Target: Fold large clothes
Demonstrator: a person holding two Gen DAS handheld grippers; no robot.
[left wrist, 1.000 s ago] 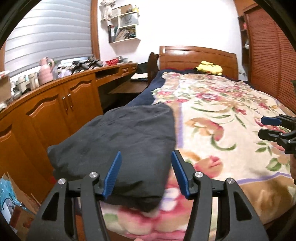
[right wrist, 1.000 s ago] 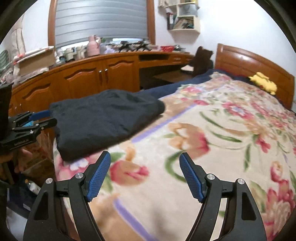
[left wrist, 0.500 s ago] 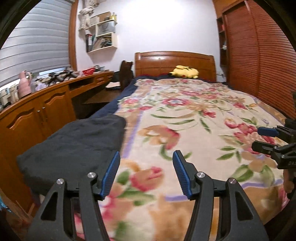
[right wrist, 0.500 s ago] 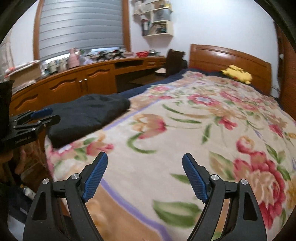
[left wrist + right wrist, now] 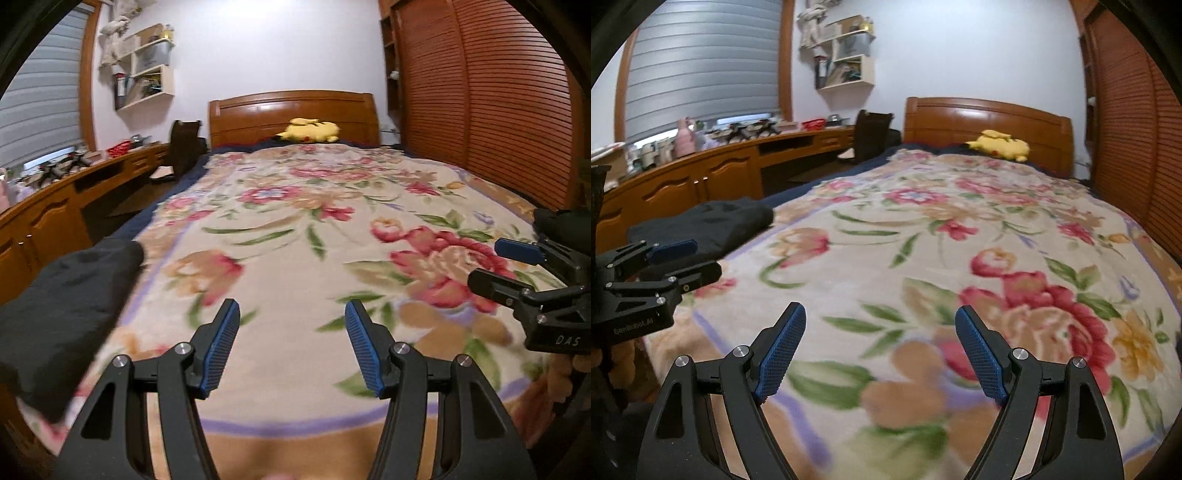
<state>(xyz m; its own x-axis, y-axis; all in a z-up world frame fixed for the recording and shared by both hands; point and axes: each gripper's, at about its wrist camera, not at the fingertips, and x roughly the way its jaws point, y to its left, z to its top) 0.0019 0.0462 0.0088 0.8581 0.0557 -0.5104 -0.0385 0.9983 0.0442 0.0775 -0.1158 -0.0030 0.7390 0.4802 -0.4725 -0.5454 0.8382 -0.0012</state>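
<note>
Dark folded garment [image 5: 70, 291] lies at the left edge of the bed [image 5: 461, 177], near the foot corner, on the floral blanket [image 5: 295, 258]. Left gripper [image 5: 291, 345] stands partly open with nothing between the jaws. Right gripper [image 5: 879, 350] is wider, its jaws have just been opening, and it too is empty over bare blanket. Both are apart from the cloth. Judgement: soft, limp, fairly thick fabric, light but bulky; it will sag and unfold if lifted by one point. Best pinched at two corners of one edge, one per gripper.
</note>
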